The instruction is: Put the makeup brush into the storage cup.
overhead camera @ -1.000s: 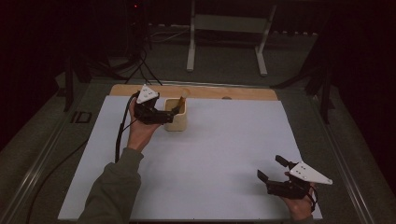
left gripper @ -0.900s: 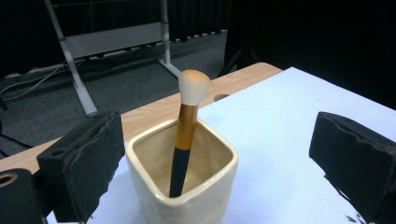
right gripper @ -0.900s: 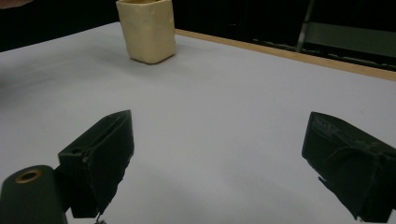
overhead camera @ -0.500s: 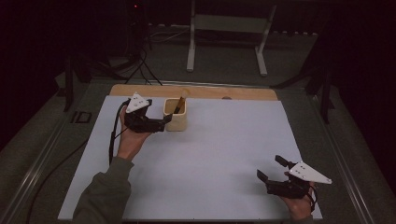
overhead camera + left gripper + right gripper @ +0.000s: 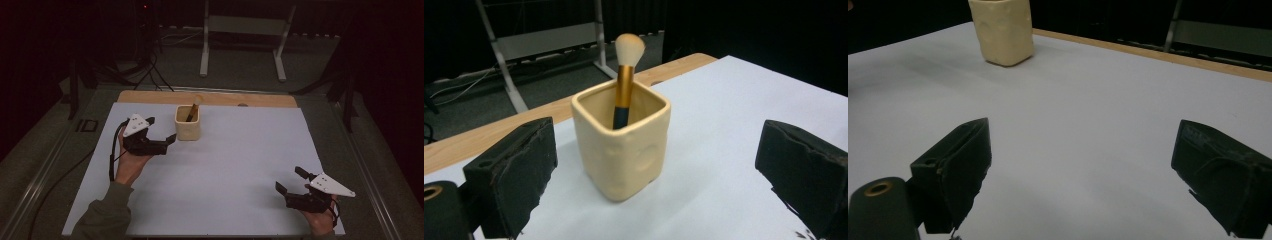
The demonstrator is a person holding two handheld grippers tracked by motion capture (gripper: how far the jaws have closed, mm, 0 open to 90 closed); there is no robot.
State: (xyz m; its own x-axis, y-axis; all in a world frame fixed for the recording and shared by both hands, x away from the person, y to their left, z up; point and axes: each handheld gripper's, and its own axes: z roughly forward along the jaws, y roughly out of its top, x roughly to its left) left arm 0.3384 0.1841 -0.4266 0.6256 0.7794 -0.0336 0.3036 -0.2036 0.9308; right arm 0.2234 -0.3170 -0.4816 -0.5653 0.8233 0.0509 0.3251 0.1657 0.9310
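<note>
Left gripper view: left tongs (image 5: 649,175) spread wide, empty, facing the cream cup (image 5: 621,145) on the white tabletop (image 5: 734,100), brush (image 5: 626,75) standing inside, bristles up. High view: right tongs (image 5: 291,184) also spread and empty, well apart near the tabletop's near corner, judged idle.

One cup (image 5: 187,123), one brush (image 5: 625,80)

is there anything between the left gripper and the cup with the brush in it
Nothing visible. The left gripper is open and aimed at the cream cup, with only bare white sheet between its jaws and the cup. The brush stands inside the cup, its head above the rim.
</note>
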